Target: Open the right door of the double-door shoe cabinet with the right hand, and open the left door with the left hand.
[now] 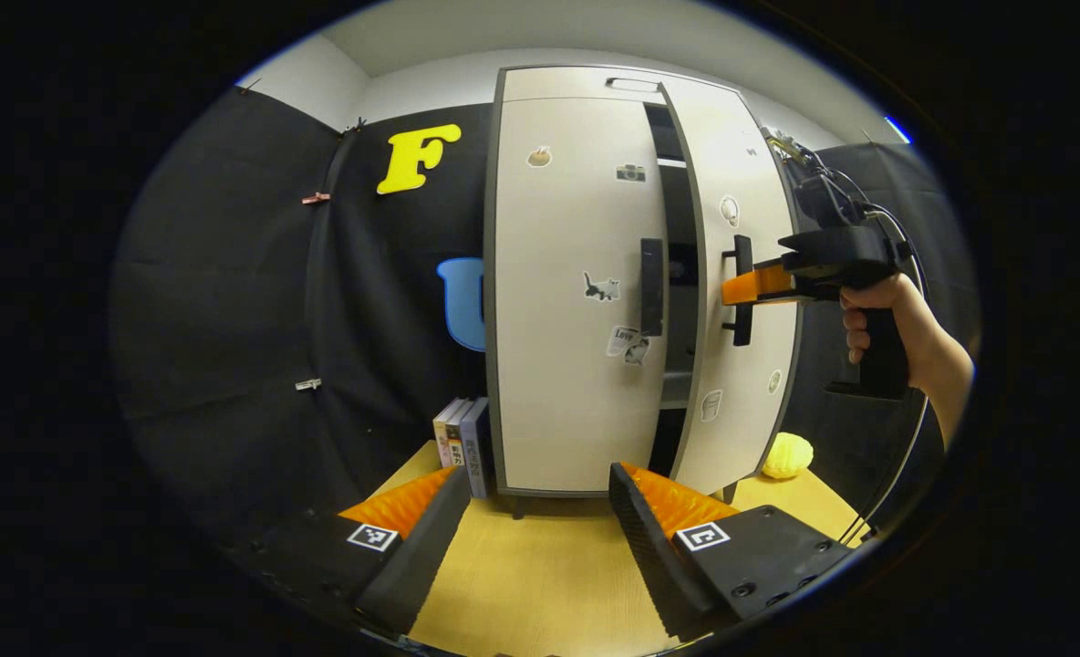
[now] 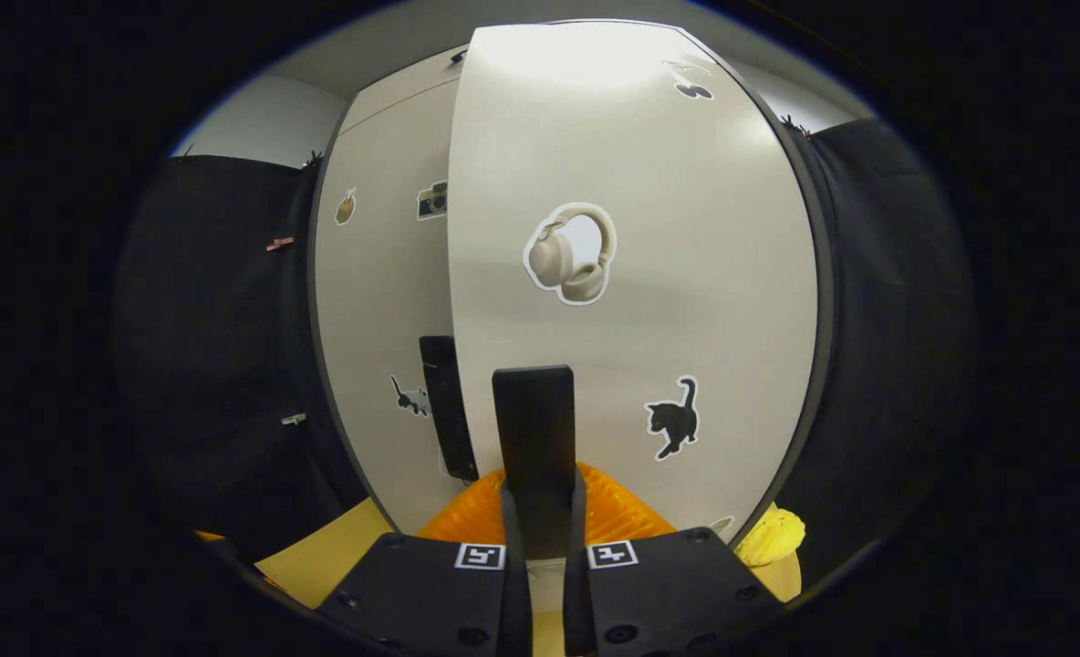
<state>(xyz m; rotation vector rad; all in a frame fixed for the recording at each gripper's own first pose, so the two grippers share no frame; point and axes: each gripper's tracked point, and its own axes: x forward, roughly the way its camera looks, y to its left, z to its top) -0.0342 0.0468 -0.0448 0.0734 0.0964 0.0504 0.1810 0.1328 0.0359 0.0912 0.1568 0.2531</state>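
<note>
The pale double-door shoe cabinet [image 1: 576, 274] stands on a wooden table. Its left door [image 1: 567, 365] is closed, with a black vertical handle [image 1: 652, 287] at its inner edge. The right door [image 1: 745, 182] is swung partly outward, leaving a dark gap between the doors. A hand holds my right gripper [image 1: 739, 290] against the right door's handle [image 1: 742, 274]. In the right gripper view that black handle [image 2: 533, 429] stands between the fingers, and my right gripper [image 2: 540, 500] is shut on it. My left gripper [image 1: 538, 497] hangs open in front of the left door, well short of it.
A few books [image 1: 462, 443] stand at the cabinet's left foot. A yellow lumpy object [image 1: 786, 454] lies at its right foot. The wooden tabletop [image 1: 540, 584] runs below my left gripper. A cable [image 1: 896, 474] hangs from the right gripper.
</note>
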